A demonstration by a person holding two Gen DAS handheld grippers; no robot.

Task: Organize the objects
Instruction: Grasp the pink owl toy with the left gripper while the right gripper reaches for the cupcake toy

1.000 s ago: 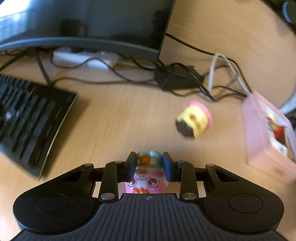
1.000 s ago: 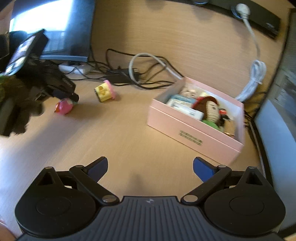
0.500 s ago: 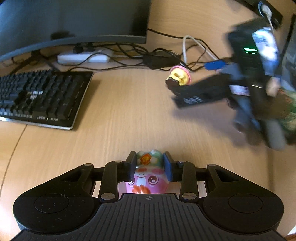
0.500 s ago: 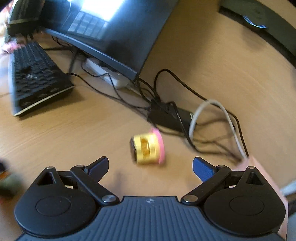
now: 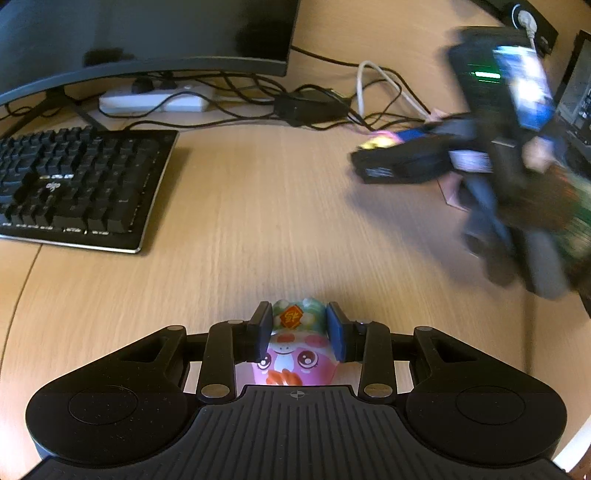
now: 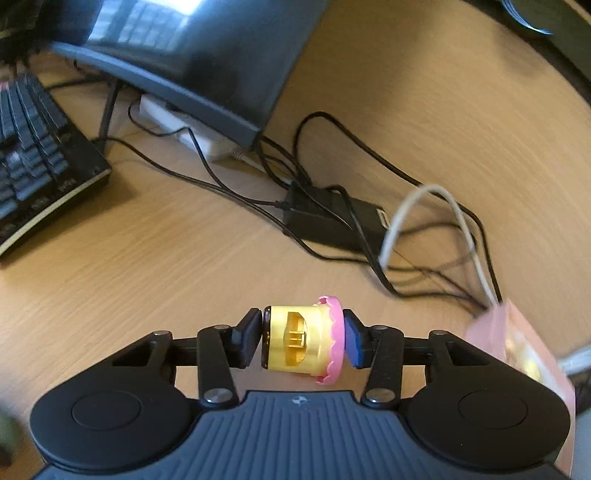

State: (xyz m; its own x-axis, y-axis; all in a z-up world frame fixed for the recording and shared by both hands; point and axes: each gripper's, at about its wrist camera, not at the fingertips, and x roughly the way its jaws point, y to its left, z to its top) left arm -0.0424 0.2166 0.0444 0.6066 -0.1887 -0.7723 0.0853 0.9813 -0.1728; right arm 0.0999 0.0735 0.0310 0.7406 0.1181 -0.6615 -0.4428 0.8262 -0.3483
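Wood-grain desk (image 5: 258,206) carries everything, with a dark monitor (image 5: 147,33) at the back and a black keyboard (image 5: 74,184) to the left of a tangle of cables (image 6: 332,206). At the right edge of the right wrist view sits the pink box (image 6: 517,350), only its near corner showing; it looks like the place where the small things are being gathered.

Both hands are at the pick-up step. The right gripper (image 6: 301,338) has just been closing, and its jaws now stand either side of the yellow toy (image 6: 295,339), which lies on its side with its pink frilled rim toward the right jaw; the pads appear to touch both ends. The left gripper (image 5: 298,330) is narrowed onto the pink figure (image 5: 293,354), pads pressing the sides of its green cap; its jaws have just been easing a little wider, though the figure is gripped between them.

Next, by my reading, each toy needs lifting clear of the desk and carrying to the box. The yellow toy's round body could roll or slip if the squeeze is light.
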